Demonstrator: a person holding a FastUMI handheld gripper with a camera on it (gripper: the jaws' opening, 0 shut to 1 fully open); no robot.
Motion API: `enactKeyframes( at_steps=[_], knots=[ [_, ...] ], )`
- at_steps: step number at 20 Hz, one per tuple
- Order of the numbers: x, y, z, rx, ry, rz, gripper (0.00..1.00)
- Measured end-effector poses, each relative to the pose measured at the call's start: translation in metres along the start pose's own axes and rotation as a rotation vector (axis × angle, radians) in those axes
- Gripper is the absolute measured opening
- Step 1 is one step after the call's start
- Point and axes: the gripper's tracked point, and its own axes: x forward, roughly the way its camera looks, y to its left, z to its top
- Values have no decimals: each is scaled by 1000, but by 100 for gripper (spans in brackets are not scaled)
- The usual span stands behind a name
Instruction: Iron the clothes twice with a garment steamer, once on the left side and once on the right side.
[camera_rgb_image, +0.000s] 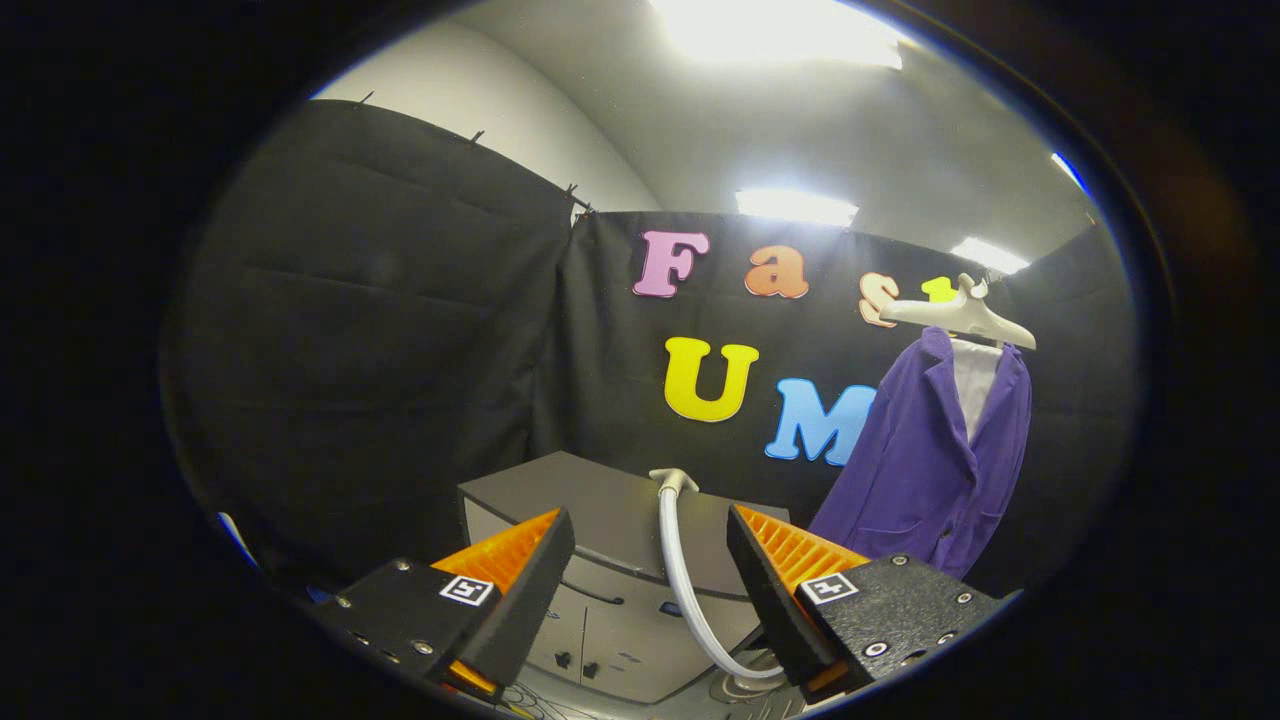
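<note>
A purple jacket (930, 460) over a white shirt hangs on a white hanger (960, 315) beyond the right finger, against the booth wall. The garment steamer's pale hose (680, 570) runs from a white fitting on top of a grey cabinet (600, 520) down between my fingers toward a round base just below them. My gripper (650, 580) is open, its two fingers spread wide on either side of the hose, touching nothing. The steamer head itself is hidden from me.
The grey cabinet with drawers and small handles stands just ahead of the fingers. Black cloth walls close off the booth behind and to the left. Ceiling lights glare overhead.
</note>
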Motion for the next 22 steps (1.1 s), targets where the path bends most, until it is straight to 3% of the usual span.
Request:
enactKeyframes(
  at_steps=[9,15,19,22],
  knots=[
    [135,-26,31,55,85,-135,95],
    [235,-39,-11,70,294,-241,95],
    [297,-26,-41,146,431,-252,95],
    [333,-28,-71,128,562,-262,95]
  ],
)
